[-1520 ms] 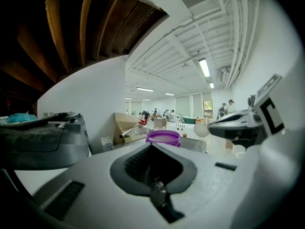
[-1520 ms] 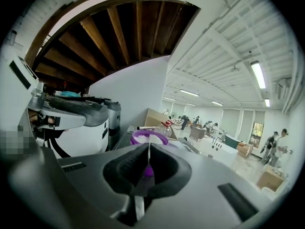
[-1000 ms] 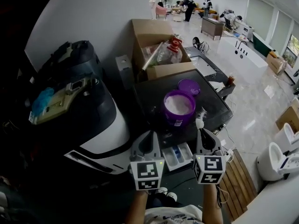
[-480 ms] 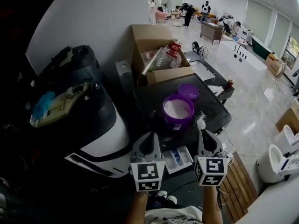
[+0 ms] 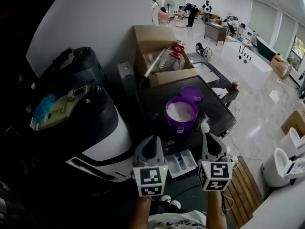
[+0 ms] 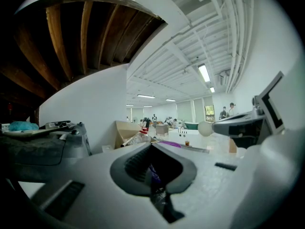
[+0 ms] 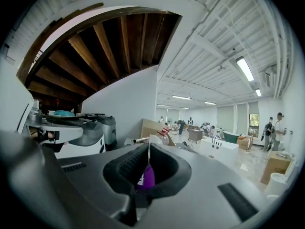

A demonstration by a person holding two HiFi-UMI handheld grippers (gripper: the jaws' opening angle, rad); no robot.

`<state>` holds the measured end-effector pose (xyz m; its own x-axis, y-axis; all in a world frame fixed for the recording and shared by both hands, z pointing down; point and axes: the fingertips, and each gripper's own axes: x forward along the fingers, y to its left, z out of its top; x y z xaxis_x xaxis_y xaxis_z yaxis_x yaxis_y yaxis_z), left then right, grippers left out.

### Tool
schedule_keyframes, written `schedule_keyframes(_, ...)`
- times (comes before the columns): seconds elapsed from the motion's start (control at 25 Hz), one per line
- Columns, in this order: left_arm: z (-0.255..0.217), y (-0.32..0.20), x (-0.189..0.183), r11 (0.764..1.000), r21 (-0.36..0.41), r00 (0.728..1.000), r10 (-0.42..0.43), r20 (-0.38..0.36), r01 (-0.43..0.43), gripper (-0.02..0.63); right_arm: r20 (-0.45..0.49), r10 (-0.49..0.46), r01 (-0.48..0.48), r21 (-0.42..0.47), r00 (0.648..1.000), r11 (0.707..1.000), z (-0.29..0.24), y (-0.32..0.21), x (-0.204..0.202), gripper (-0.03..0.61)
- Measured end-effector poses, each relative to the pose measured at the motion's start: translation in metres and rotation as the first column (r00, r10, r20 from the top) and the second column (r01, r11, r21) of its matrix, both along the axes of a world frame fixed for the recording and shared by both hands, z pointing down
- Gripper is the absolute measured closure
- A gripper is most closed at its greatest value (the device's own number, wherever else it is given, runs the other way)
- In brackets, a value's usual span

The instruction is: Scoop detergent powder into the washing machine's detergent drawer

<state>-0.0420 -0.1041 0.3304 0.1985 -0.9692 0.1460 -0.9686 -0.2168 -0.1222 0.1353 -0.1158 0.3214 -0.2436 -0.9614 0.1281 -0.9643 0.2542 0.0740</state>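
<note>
Jaws of the left gripper (image 5: 151, 142) sit closed on nothing, just left of the open detergent drawer (image 5: 180, 161). Beyond the drawer, the purple tub (image 5: 181, 114) of white powder stands uncapped on the washing machine (image 5: 155, 101). The right gripper (image 5: 208, 137) is clamped on what looks like a white scoop (image 5: 205, 126), near the tub.

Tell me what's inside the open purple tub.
The purple tub holds white powder almost up to its rim. Anything buried under that surface is covered and cannot be seen.
</note>
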Motion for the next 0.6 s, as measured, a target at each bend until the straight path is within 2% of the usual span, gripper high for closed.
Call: schedule_keyframes(0.6,0.0019,-0.0007,0.0037,1.0,0.0,1.0,0.002,-0.003,-0.002,0.612,0.004,0.01,-0.01,-0.014,1.0,1.0,0.0049,0.0003,0.0058,0.557)
